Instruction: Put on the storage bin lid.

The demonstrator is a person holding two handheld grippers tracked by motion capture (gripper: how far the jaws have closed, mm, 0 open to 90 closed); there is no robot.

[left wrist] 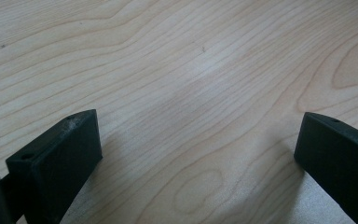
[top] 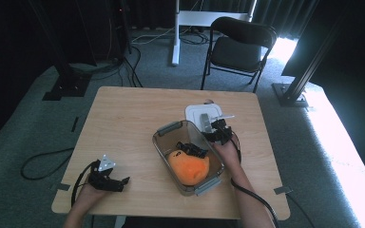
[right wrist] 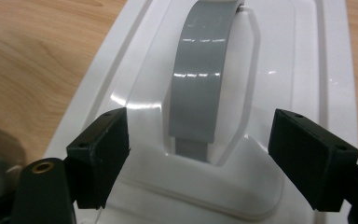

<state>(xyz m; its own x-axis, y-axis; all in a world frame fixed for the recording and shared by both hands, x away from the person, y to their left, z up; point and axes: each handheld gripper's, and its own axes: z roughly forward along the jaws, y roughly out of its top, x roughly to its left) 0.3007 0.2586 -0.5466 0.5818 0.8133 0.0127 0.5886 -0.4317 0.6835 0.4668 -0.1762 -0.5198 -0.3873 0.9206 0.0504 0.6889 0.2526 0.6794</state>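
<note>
A clear plastic container [top: 158, 142] with grey end latches stands mid-table. Inside it lie a soft orange thing [top: 188, 167] and a small black item [top: 192, 149] that I cannot identify. Behind it on the right lies its white lid [top: 195, 113] with a grey strap handle [top: 204, 119]. My right gripper [top: 213, 126] hovers low over the lid. In the right gripper view its jaws [right wrist: 200, 128] stand open on either side of the grey handle [right wrist: 198, 84] and its white mount [right wrist: 289, 70], touching neither. My left gripper [top: 122, 181] rests near the table's front left corner, open over bare wood [left wrist: 198, 126].
The wooden table [top: 123, 118] has free room on its left half and along the back. A black chair [top: 240, 47] and a white desk leg [top: 175, 33] stand beyond the far edge. Cables trail from both grippers over the front edge.
</note>
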